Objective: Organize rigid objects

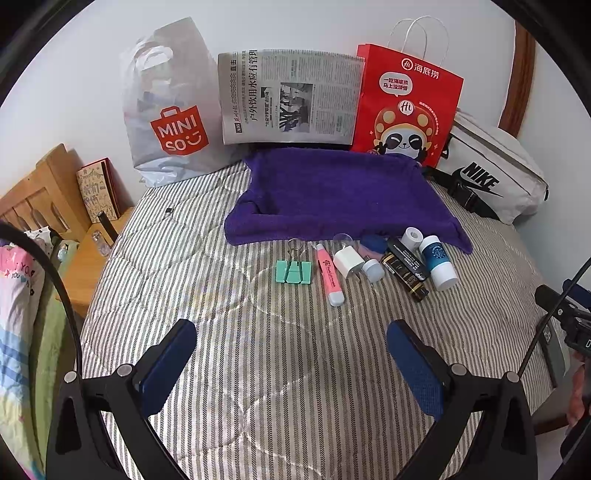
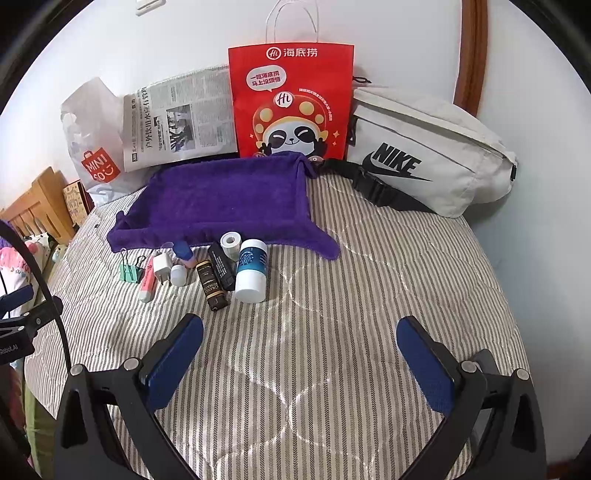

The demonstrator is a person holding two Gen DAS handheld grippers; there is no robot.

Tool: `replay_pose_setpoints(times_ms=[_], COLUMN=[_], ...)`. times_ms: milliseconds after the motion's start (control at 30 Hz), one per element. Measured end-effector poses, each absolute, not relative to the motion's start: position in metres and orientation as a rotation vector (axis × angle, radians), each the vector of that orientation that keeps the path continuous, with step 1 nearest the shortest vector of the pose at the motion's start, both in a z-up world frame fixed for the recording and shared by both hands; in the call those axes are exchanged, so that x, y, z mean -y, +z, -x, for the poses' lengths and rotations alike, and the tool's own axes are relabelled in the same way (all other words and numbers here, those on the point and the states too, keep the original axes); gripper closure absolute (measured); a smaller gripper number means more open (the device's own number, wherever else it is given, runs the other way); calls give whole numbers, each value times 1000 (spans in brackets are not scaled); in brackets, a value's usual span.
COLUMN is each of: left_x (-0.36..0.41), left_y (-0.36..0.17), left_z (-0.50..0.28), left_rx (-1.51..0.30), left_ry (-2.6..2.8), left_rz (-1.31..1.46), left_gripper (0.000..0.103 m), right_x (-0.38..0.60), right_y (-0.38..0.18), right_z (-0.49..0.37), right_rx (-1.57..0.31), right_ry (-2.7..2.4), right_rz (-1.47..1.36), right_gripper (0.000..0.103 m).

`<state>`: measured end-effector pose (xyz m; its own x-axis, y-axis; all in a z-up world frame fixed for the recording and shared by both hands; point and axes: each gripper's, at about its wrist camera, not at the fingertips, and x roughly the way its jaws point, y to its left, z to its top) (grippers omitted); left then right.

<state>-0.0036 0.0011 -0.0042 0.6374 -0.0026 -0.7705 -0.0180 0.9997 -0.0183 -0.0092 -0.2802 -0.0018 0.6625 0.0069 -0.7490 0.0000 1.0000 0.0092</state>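
A fuzzy purple towel (image 1: pixel 332 192) lies on a quilted, striped cloth bedspread (image 1: pixel 280 369). Glossy red paper bag (image 2: pixel 291 99), matt newsprint (image 1: pixel 288 96), crinkled plastic bag (image 1: pixel 166 107), smooth plastic bottle (image 2: pixel 251 271), varnished wood headboard (image 1: pixel 33 199); tongs (image 1: pixel 291 354) with textured blue pads.

Soft, even daylight fills both views, with only faint shadows. The quilt (image 1: pixel 280 332) shows mild sheen along its stitching. Fisheye bending curves the wall (image 2: pixel 406 33) and darkens the corners; the centre stays sharp.

A home bedroom: striped quilt (image 1: pixel 258 369), wooden headboard (image 1: pixel 33 195).
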Motion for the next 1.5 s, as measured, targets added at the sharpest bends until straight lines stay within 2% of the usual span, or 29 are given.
replay_pose_setpoints(times_ms=[500,767,900,1067,1367,1500], left_x=[5,3,2,3,-3,-6], left_y=[-2,-4,-5,-4,-8,-17], left_z=[5,5,6,7,3,-2], left_rx=[-822,-951,-965,-881,-914,-961], left_ry=[11,-11,-21,-7,-22,20], left_rz=[-9,41,60,35,92,29], left_gripper=[0,0,0,0,0,0], right_x=[280,282,283,285,283,285], right_y=[-2,-2,-1,1,-2,-7], right_z=[10,12,12,12,11,7], right_rx=[-848,-847,-843,-844,-849,-855], right_ry=[14,15,14,17,18,19], right_rz=[-9,-14,-16,-25,-18,-20], right_gripper=[0,0,0,0,0,0])
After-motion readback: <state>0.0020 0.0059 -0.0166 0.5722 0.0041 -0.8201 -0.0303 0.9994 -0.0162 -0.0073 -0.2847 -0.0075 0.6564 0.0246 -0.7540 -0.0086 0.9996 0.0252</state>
